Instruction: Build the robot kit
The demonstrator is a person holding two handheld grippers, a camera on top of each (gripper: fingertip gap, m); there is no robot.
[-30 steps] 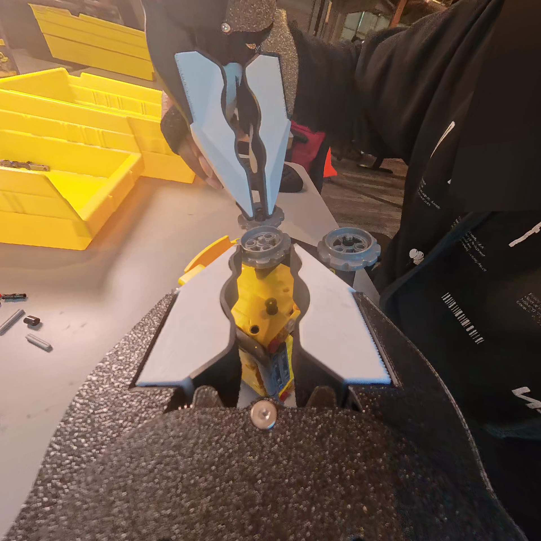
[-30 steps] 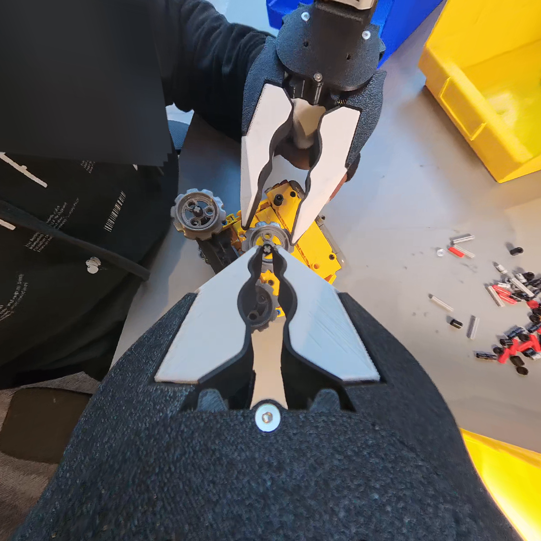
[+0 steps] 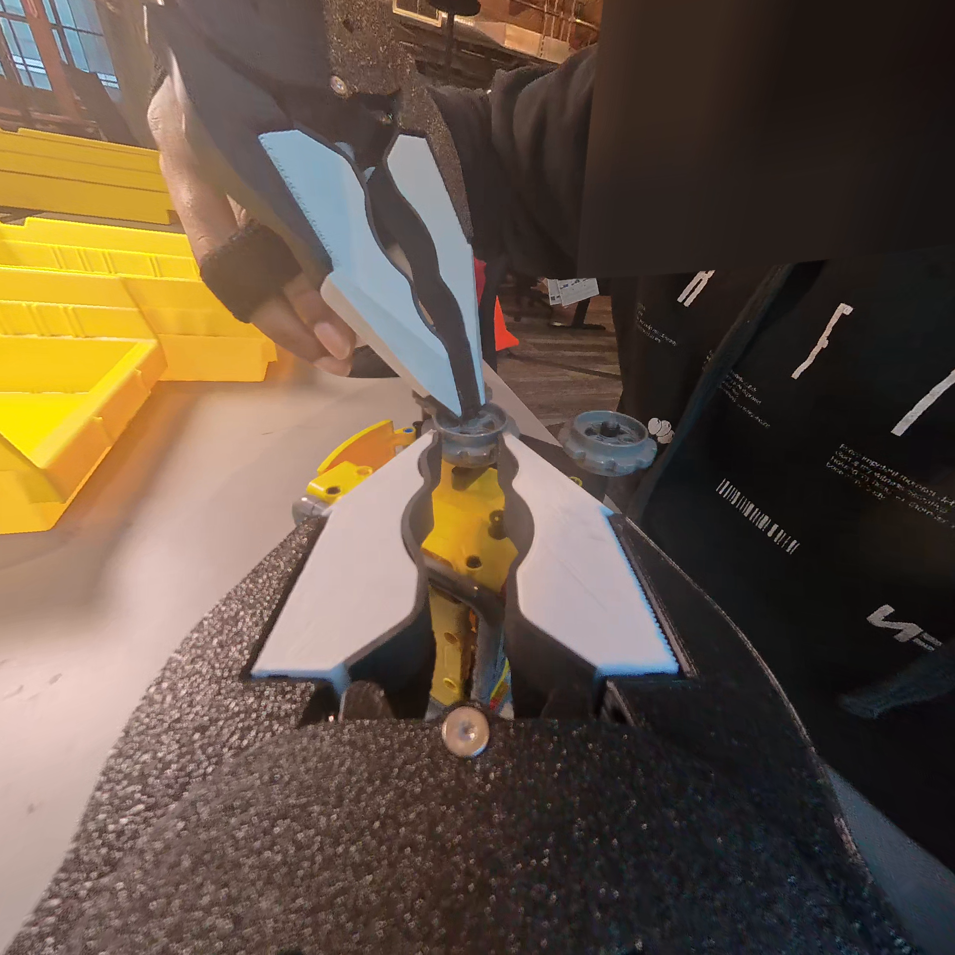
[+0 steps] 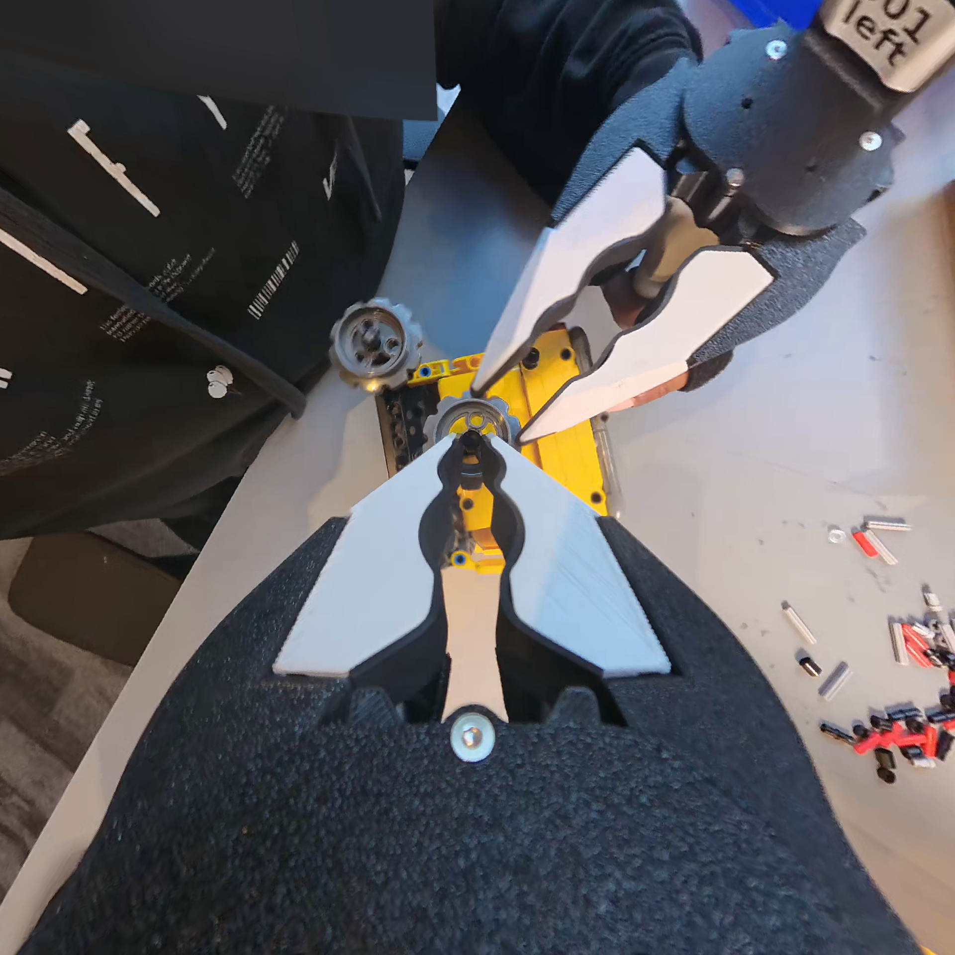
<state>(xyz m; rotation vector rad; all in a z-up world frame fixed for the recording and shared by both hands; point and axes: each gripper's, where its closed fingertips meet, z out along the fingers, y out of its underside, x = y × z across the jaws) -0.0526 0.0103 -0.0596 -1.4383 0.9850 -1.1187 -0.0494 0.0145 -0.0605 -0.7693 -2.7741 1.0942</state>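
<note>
Yellow brick-built model (image 3: 467, 522) sits between the two pale fingers of the left gripper (image 3: 469, 444) in the left wrist view, the fingers closed against its sides with their tips flanking a grey toothed wheel (image 3: 471, 431) at the model's far end. Onto that wheel's hub the right gripper (image 3: 471, 408) comes down steeply, its tips almost together around a small dark pin. A second grey wheel (image 3: 609, 448) stands just to the right of the first, beside a person's black printed clothing. Yellow bins (image 3: 77, 372) lie well to the left of the model on the grey desk (image 3: 181, 517). In the right wrist view the right gripper (image 4: 469, 439) has its fingers nearly closed, pinching a short black pin (image 4: 469, 442) at the hub of the grey toothed wheel (image 4: 467, 416) on top of the yellow model (image 4: 563, 444). The left gripper (image 4: 498, 413) reaches in from beyond the model, its fingers spread on either side of that wheel and resting against the model. The second wheel (image 4: 374, 343) sits just left of the model at the desk (image 4: 723, 465) edge. Small red, black and grey pins (image 4: 899, 687) lie scattered well to the model's right.
</note>
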